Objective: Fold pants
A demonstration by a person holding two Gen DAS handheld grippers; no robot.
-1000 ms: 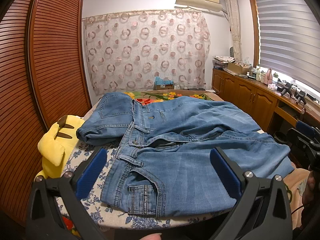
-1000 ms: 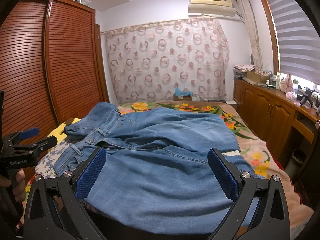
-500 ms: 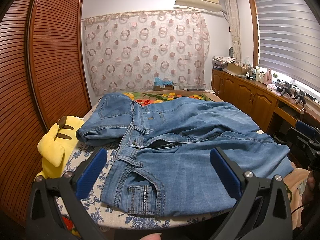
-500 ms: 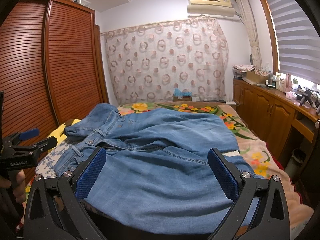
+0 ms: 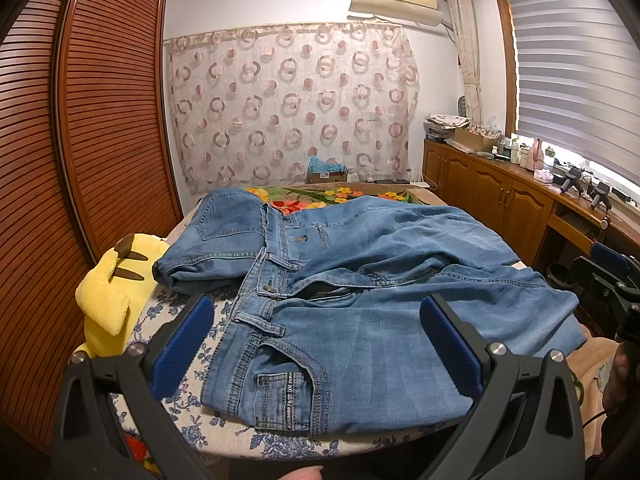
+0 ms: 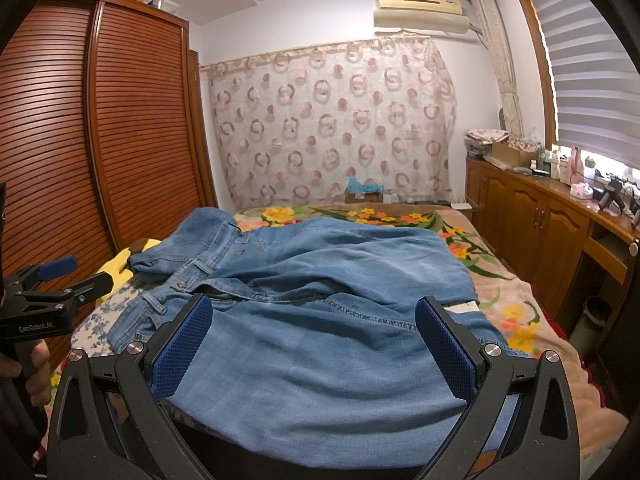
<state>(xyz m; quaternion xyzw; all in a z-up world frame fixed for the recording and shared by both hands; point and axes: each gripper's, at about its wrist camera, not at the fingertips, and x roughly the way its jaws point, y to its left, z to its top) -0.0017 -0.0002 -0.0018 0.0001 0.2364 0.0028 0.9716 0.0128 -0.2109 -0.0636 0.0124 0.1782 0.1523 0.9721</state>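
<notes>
Light blue jeans (image 5: 360, 300) lie spread and rumpled across the bed, waistband to the left, legs running right; they also show in the right wrist view (image 6: 320, 320). My left gripper (image 5: 316, 340) is open and empty, held just in front of the bed's near edge above the front pocket. My right gripper (image 6: 314, 340) is open and empty over the near leg. The left gripper shows at the left edge of the right wrist view (image 6: 52, 280), the right gripper at the right edge of the left wrist view (image 5: 608, 276).
A yellow plush toy (image 5: 108, 292) lies at the bed's left edge beside a wooden slatted wardrobe (image 5: 80, 140). Wooden cabinets (image 5: 500, 200) with clutter run along the right wall. A floral blanket (image 6: 480, 248) covers the bed. A cardboard box (image 5: 326, 174) sits at the far end.
</notes>
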